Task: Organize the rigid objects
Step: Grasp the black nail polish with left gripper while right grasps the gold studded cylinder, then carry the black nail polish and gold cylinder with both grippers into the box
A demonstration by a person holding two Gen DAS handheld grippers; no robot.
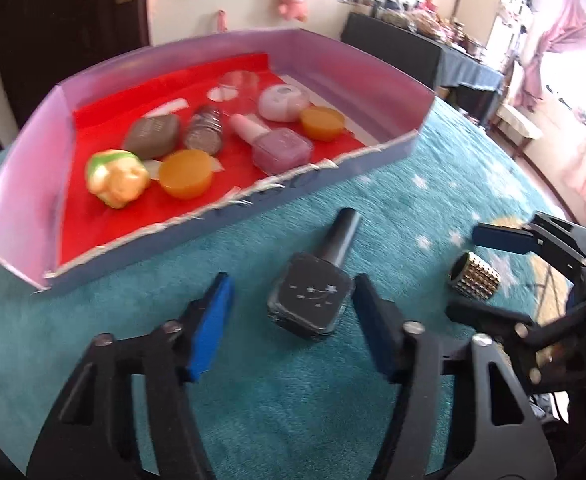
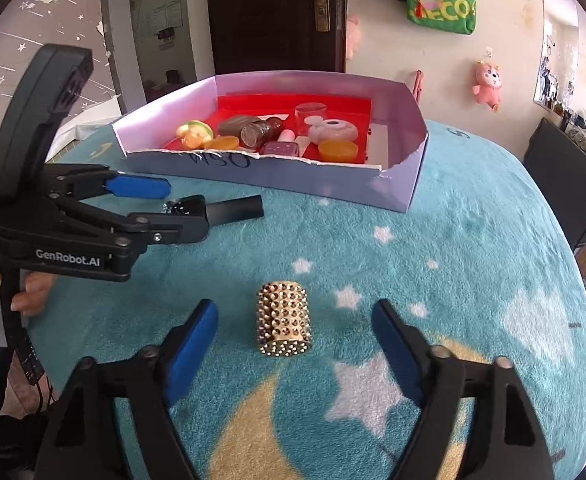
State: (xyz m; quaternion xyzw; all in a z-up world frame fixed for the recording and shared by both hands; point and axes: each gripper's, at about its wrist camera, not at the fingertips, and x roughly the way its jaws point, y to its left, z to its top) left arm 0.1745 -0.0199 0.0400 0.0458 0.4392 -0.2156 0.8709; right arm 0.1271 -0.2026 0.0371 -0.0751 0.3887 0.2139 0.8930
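Box (image 1: 377, 160): far left of the scene, on the teal cloth (image 1: 293, 420), red-lined, already holding the sorted small items; its torn near wall faces both grippers. Left gripper (image 1: 289, 312): jaws spread, one pad either side of the dark bottle (image 1: 311, 300), neither pad visibly pressing on it, a clear gap on the left side and a thin one on the right; the right wrist view hides the contact, so a grip cannot be confirmed. Dark bottle: lies flat on the cloth just near of the box, square body between the pads, black cap pointing away toward the box wall, so its long axis runs roughly along the gripper's line and the jaws close across the body's width. Judged next move: close, lift, carry a short way forward over the wall. Right gripper (image 2: 295, 344): jaws spread wide, pads well clear of the studded ring (image 2: 283, 320). Studded ring: gold cylinder on its side on the cloth, right of the bottle, centred between the right pads, axis running toward the box. Nearer hand: left for the bottle, right for the ring; each thing lies straight ahead of its own gripper.
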